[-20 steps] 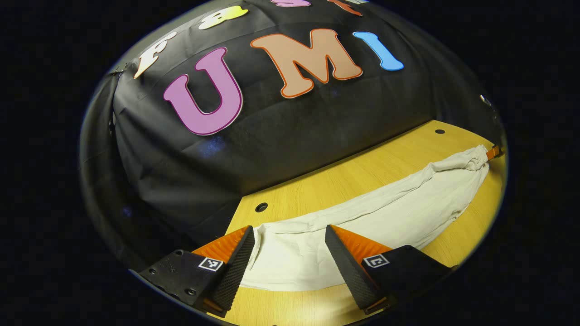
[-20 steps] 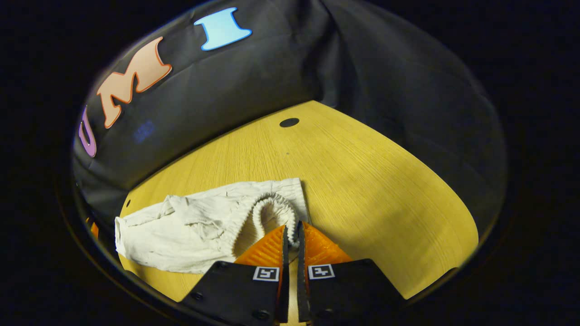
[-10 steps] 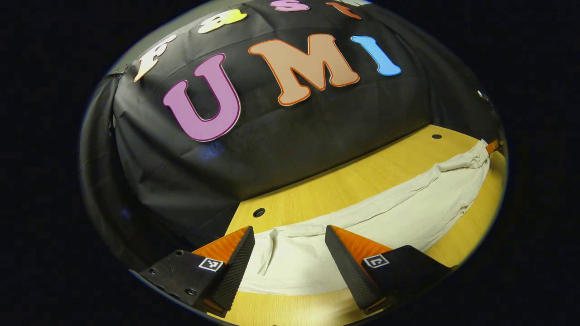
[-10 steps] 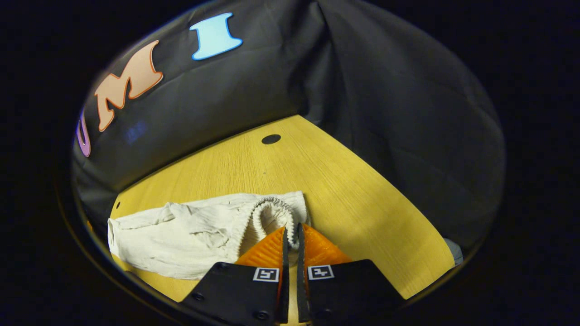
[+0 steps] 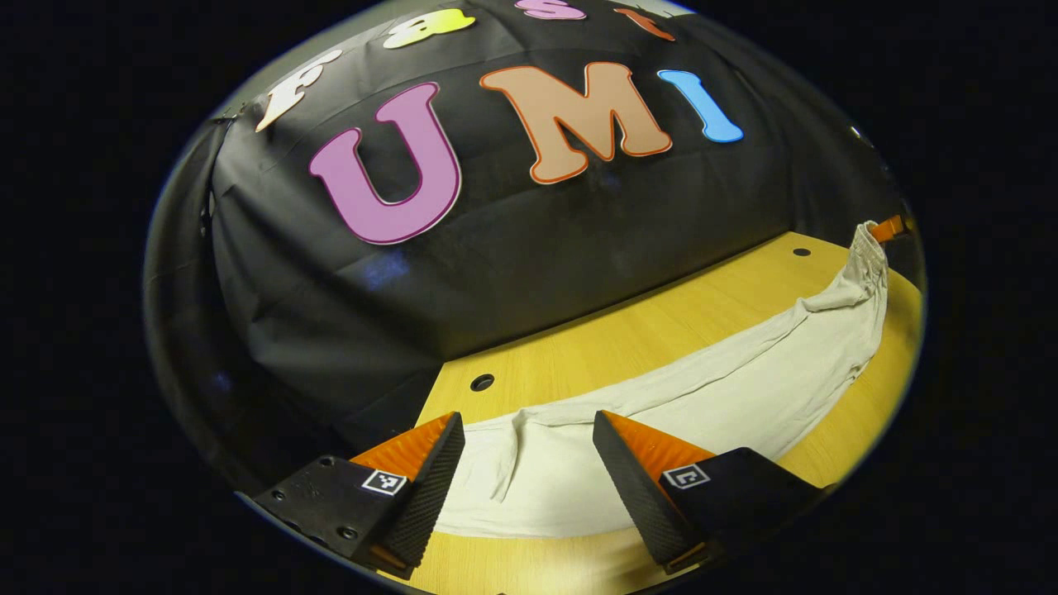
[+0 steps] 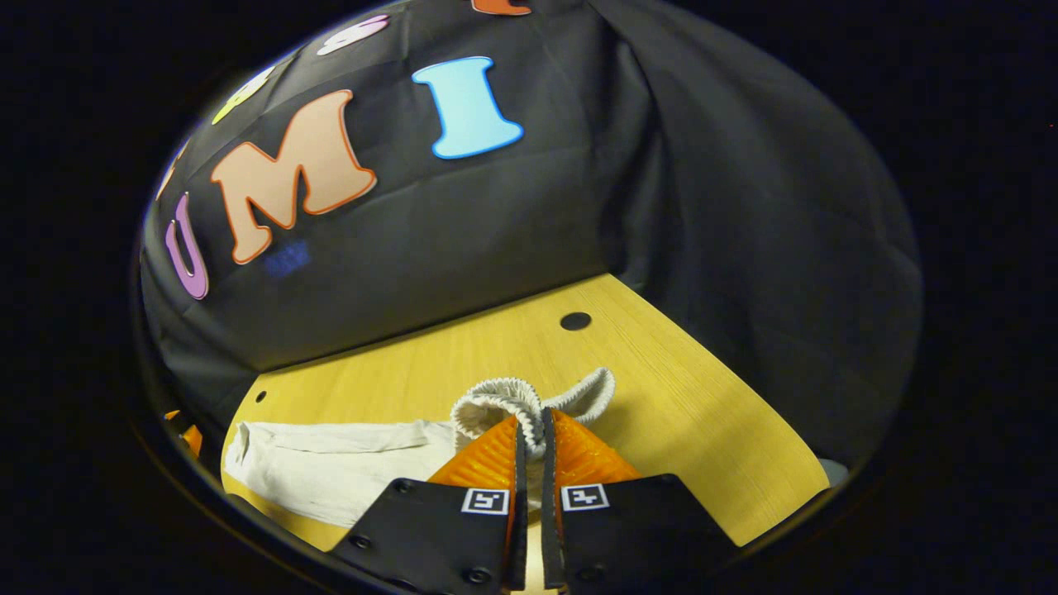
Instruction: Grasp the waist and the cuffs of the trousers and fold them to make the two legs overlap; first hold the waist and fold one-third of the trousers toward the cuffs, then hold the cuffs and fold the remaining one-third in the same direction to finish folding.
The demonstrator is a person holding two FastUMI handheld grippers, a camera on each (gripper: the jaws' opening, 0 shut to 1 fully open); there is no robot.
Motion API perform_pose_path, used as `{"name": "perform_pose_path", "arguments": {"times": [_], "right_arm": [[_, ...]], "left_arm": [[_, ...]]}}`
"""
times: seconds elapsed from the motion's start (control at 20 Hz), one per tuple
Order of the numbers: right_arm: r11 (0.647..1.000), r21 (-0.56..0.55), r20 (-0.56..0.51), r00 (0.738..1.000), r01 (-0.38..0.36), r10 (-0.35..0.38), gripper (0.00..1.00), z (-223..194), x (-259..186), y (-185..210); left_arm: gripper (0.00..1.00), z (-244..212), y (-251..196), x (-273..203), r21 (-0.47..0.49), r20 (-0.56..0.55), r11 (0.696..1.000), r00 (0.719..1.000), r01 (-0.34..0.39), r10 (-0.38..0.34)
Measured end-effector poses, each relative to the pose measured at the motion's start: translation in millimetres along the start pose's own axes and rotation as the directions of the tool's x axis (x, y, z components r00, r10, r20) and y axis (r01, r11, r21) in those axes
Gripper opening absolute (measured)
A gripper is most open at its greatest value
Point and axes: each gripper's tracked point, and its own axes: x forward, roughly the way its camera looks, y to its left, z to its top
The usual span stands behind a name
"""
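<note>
Between right fingers [image 6: 493, 446], trousers waist [image 6: 504, 402]

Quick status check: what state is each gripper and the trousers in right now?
Left gripper: open, fingers either side of the cuff end.
Right gripper: shut on the waistband.
Trousers: stretched along the table, waist end raised, not yet folded.

Wooden table [image 5: 628, 347] with round holes [image 6: 575, 321]; black cloth wall [image 6: 727, 215] behind.

Left tongs [image 5: 529, 463] spread above trousers [image 5: 727, 388], perhaps touching.
</note>
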Motion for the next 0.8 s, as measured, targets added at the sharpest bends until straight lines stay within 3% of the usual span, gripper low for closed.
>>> {"name": "perform_pose_path", "arguments": {"times": [0.45, 0.8], "right_arm": [[0.99, -0.063, 0.026, 0.991, -0.126, 0.128, 0.09, 4, -9, -3], [0.966, -0.14, -0.024, 0.976, -0.218, 0.217, 0.09, 5, -11, -2]], "left_arm": [[0.96, -34, 61, -3, -0.067, -0.016, 0.996, 0.998, -0.055, 0.054], [0.96, -72, 110, -16, -0.099, -0.056, 0.989, 0.993, -0.107, 0.102]]}}
